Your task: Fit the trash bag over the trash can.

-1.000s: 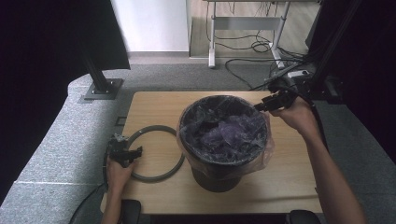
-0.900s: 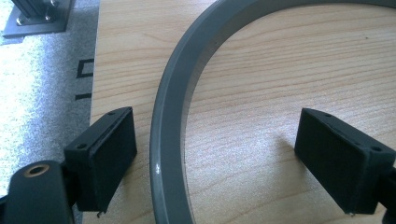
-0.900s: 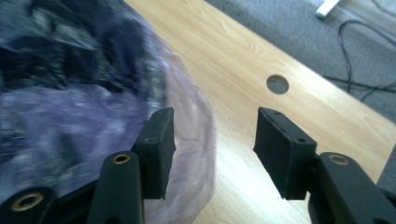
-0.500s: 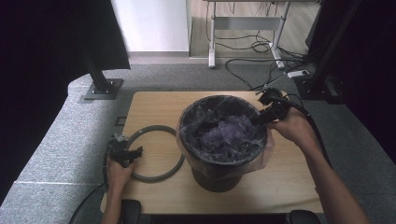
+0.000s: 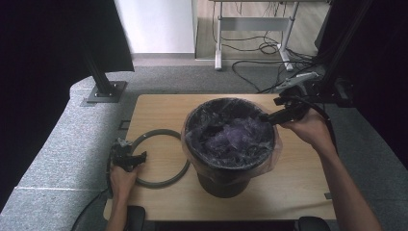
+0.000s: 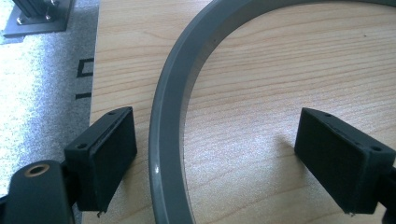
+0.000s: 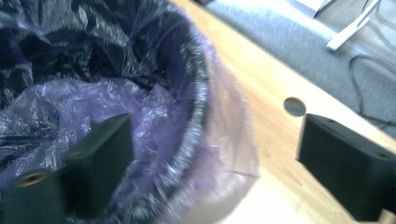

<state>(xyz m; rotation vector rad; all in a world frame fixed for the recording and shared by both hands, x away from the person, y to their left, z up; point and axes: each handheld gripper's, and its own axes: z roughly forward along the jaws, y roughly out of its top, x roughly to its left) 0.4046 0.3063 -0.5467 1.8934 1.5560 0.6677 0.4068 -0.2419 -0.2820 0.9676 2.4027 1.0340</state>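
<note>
A: Right hand pose? Bin as ref.

B: Right forearm comes in from the near-right corner of the table (image 5: 159,108), slants up to the bin's far-right side. Right gripper (image 5: 266,117) lies roughly level, tips aimed at the bin (image 5: 230,166) rim. Its jaws have just been opening; now wide. In the right gripper view the rim with the purple liner (image 7: 163,116) folded over it sits between the jaws, one jaw inside the bin, other outside over bare wood. Pads not pressing on it, nothing held.

A: Left?

B: Left hand (image 5: 122,179) low, well left of the bin, at the table's near-left edge. Left gripper (image 5: 129,160) points toward the bin, jaws wide. Grey ring (image 6: 170,121) runs up between them, close by the left jaw, well clear of the right one. No grip on it.

A: Edges, free room?

B: Bin stands mid-table, a bit toward the near edge. Bare wood right of the bin and behind it. Ring lies flat just left of the bin, its right arc at or under the liner's overhang, cannot tell if touching. Ring's left arc near the table edge.

A: Orientation?

B: Bin upright, axis vertical, mouth up, liner bunched inside, skirt hanging outside the rim. Ring flat, no long axis.
</note>
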